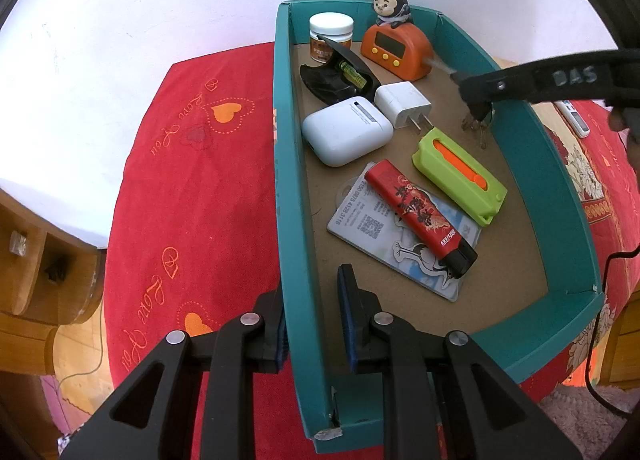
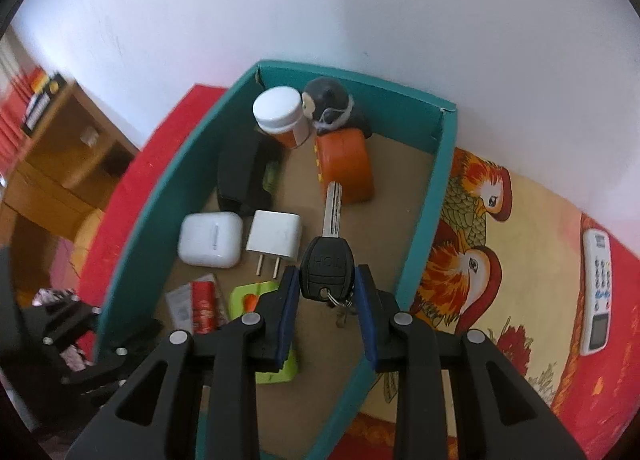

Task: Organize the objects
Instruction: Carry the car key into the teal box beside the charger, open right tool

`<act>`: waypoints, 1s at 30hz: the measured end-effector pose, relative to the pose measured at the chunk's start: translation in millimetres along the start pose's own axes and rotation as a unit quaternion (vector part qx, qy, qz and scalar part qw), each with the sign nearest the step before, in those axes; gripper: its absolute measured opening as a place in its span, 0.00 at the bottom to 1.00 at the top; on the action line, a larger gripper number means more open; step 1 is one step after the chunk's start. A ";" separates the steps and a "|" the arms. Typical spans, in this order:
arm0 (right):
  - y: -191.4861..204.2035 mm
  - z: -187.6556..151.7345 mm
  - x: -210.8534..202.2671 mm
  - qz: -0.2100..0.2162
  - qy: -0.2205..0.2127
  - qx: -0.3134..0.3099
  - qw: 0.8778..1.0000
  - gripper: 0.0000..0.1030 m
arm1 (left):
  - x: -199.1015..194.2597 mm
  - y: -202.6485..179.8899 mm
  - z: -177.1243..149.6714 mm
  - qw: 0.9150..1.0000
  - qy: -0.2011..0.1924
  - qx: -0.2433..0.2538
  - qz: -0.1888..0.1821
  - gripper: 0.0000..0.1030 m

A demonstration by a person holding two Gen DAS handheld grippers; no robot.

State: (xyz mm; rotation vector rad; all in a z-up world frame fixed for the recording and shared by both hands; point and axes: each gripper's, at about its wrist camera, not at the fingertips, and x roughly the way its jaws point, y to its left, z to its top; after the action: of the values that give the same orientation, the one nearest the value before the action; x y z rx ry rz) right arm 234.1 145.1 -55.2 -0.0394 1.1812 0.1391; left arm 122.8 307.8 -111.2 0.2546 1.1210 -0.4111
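Red heart-print cloth (image 1: 180, 188), wooden cabinet (image 1: 36, 268), white wall (image 1: 140, 0), bird-pattern cloth (image 2: 472, 244) under white remote (image 2: 598, 292).

Left wrist view: looks steeply down from near end of teal box (image 1: 558, 164), close above its left wall, facing white wall (image 1: 140, 20). Right wrist view: looks steeply down over box's right side, interior close below. Both share box interior, orange timer (image 1: 396, 46) (image 2: 346, 166), white charger (image 1: 402, 102) (image 2: 274, 236).
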 end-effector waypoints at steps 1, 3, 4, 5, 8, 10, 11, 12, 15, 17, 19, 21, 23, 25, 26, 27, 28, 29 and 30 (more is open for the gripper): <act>2.8 0.9 1.9 -0.010 -0.001 -0.006 1.000 0.26 | 0.0 0.0 -0.1 1.000 0.000 0.000 0.000 0.20; 6.5 2.8 5.7 -0.022 0.004 -0.015 1.000 0.26 | 0.1 0.0 0.1 1.000 0.000 0.000 0.000 0.20; 7.7 3.0 7.2 -0.024 0.005 -0.017 1.000 0.26 | 0.0 0.1 -0.1 1.000 0.000 0.000 0.000 0.20; 9.1 3.1 9.0 -0.028 0.006 -0.020 0.999 0.26 | -0.1 0.1 -0.1 1.000 0.000 0.000 0.000 0.20; 11.7 2.5 14.3 -0.035 0.013 -0.023 0.999 0.26 | 0.2 0.1 0.2 1.000 0.000 0.000 -0.001 0.20; 12.2 1.8 17.2 -0.036 0.018 -0.021 0.999 0.26 | 0.3 0.0 0.3 1.000 0.000 0.000 -0.001 0.20; 12.0 0.3 18.3 -0.033 0.020 -0.020 0.999 0.26 | 0.2 0.1 0.2 1.000 0.000 0.000 -0.001 0.20; 12.1 -0.3 19.1 -0.032 0.021 -0.019 0.999 0.27 | 0.5 -0.2 0.4 1.000 0.000 0.000 0.000 0.20; 12.3 -1.3 18.8 -0.023 0.020 -0.020 0.999 0.29 | 0.2 0.2 0.2 1.000 0.000 0.000 -0.001 0.20; 11.3 -2.8 15.9 -0.014 0.014 -0.018 1.000 0.38 | 0.2 0.3 0.0 1.000 0.000 0.000 -0.001 0.20; 10.5 -5.2 10.9 0.002 0.006 -0.012 1.000 0.48 | 0.3 0.1 0.2 1.000 0.000 0.000 0.000 0.20; 10.2 -4.4 3.5 0.006 -0.005 -0.008 1.000 0.57 | 0.3 0.2 0.3 1.000 0.000 0.000 -0.001 0.20; 6.1 -4.9 -5.5 0.005 -0.018 -0.007 1.000 0.57 | 0.3 0.2 0.3 1.000 0.000 0.000 -0.001 0.20; -1.9 -6.1 -14.2 0.019 -0.026 0.001 0.999 0.57 | 0.5 -0.1 0.5 1.000 0.000 0.000 -0.001 0.20; -8.4 -7.2 -18.9 0.015 -0.028 0.008 0.999 0.57 | 0.8 -0.4 0.8 1.000 0.000 0.000 -0.001 0.20; -14.5 -9.5 -23.2 0.006 -0.030 0.011 0.999 0.58 | 0.5 0.1 0.4 1.000 0.000 0.000 -0.001 0.20; -20.1 -10.6 -26.8 0.000 -0.033 0.014 0.999 0.58 | 0.6 -0.1 0.6 1.000 0.000 0.000 -0.001 0.20; -28.1 -12.1 -30.5 -0.006 -0.035 0.018 0.999 0.58 | 0.6 -0.2 0.5 1.000 0.000 0.000 -0.001 0.20; -36.1 -13.2 -33.4 -0.012 -0.036 0.025 0.999 0.58 | 0.4 0.1 0.3 1.000 0.000 0.000 -0.001 0.20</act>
State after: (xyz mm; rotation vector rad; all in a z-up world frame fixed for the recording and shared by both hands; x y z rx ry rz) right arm 214.1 105.0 -30.9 -0.0054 1.1109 0.0893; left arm 123.3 307.7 -111.5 0.2534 1.1213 -0.4123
